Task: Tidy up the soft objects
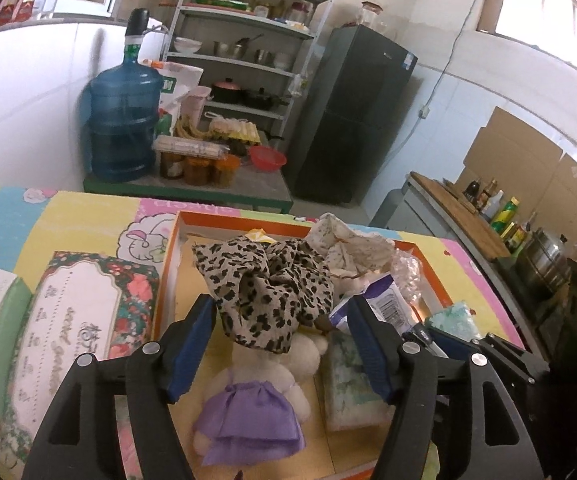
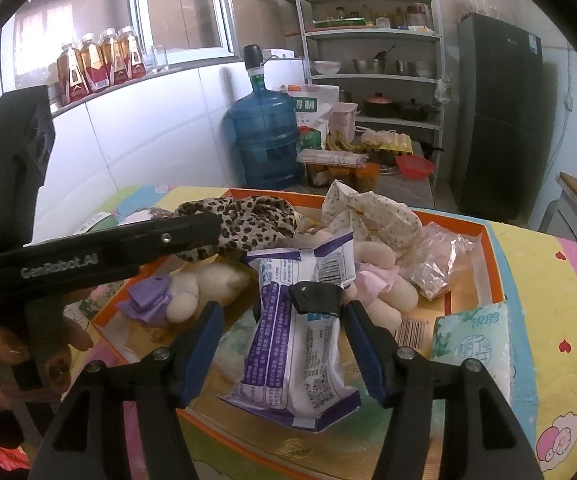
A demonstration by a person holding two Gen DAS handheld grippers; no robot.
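An orange-rimmed box (image 1: 176, 240) (image 2: 492, 256) on the table holds soft things. My left gripper (image 1: 282, 312) is open, its fingers on either side of a leopard-print cloth (image 1: 268, 284) (image 2: 248, 216) that lies over a plush toy in a purple dress (image 1: 248, 412) (image 2: 192, 284). My right gripper (image 2: 282, 316) is open around a purple-and-white wipes pack (image 2: 296, 332) (image 1: 384, 300) in the box. A floral white cloth (image 1: 348, 240) (image 2: 376, 212), a second plush in pink (image 2: 380, 276) and a clear plastic bag (image 2: 436, 256) lie further back.
A green tissue pack (image 2: 472, 344) (image 1: 454, 320) lies right of the box. Flower-printed boxes (image 1: 76, 320) lie to the left on the colourful tablecloth (image 2: 548, 320). Behind stand a blue water jug (image 1: 122, 120), shelves (image 1: 244, 40) and a dark fridge (image 1: 352, 120).
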